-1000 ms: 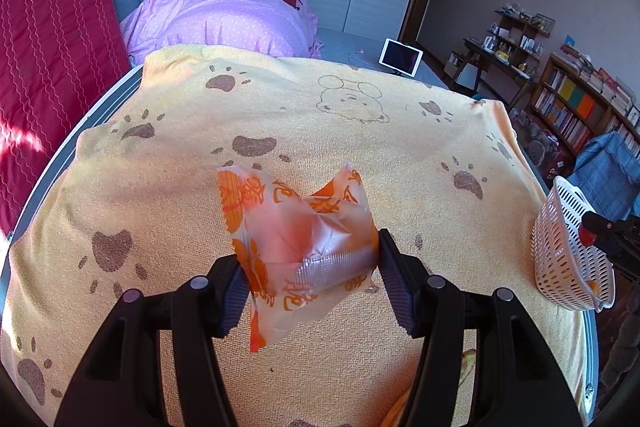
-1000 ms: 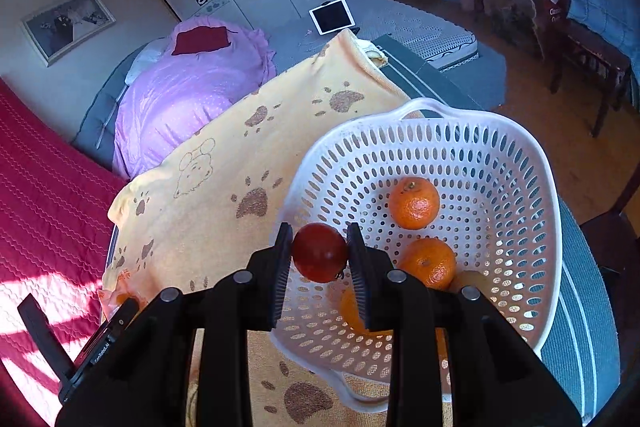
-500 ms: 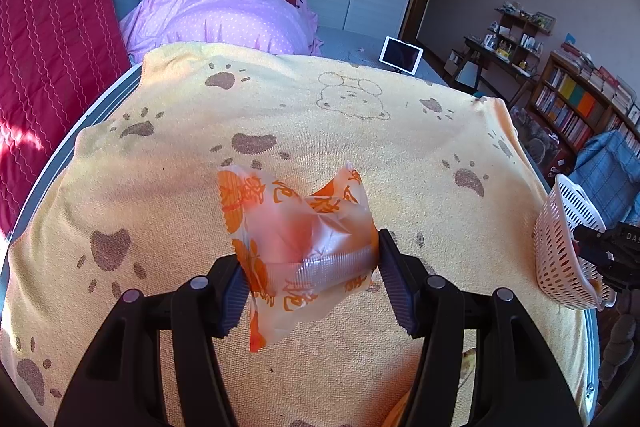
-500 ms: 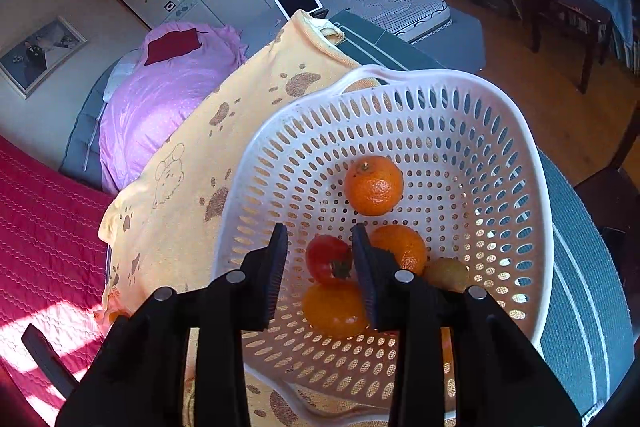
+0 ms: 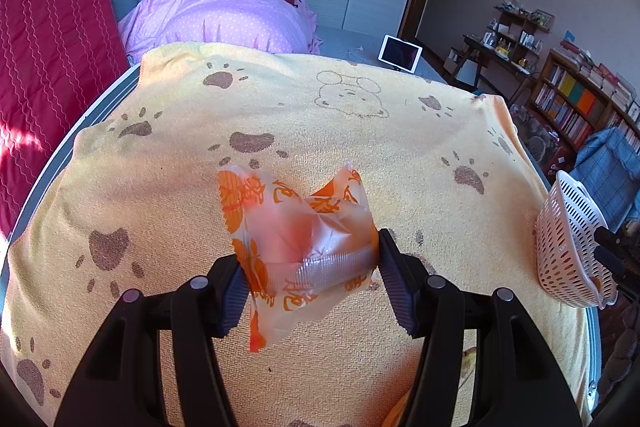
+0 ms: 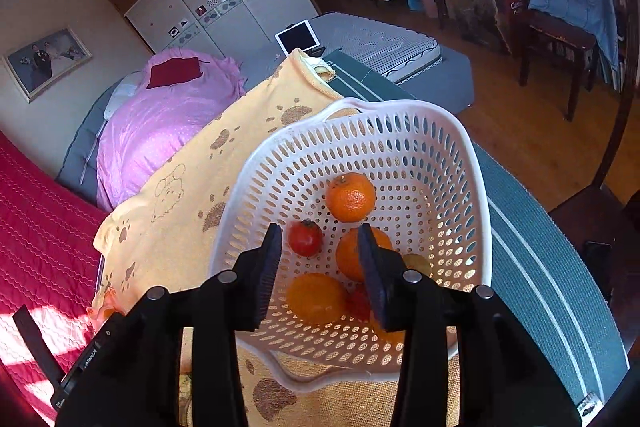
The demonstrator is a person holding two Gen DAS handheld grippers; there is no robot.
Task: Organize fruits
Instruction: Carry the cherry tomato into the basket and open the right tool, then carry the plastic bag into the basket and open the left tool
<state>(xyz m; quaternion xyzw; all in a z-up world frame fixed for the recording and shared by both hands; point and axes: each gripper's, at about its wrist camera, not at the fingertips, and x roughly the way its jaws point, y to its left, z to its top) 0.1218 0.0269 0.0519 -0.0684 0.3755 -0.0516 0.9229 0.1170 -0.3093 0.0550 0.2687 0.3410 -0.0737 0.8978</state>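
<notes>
Right gripper (image 6: 320, 259) jaws have just been opening, empty, red fruit (image 6: 305, 237) lying in white basket (image 6: 476, 187); left gripper (image 5: 310, 283) is clamping the orange-printed packet (image 5: 296, 239).

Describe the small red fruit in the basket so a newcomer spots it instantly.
Find the white perforated basket on the yellow paw-print towel. Inside, left of the oranges, lies the small red fruit. It is the only dark-red, glossy piece, smaller than every orange around it.

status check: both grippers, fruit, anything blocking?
Left gripper shut on orange plastic bag above the blanket. Right gripper open over white basket, jaws just opened; red fruit lies loose inside among the oranges. Nothing blocking.
</notes>
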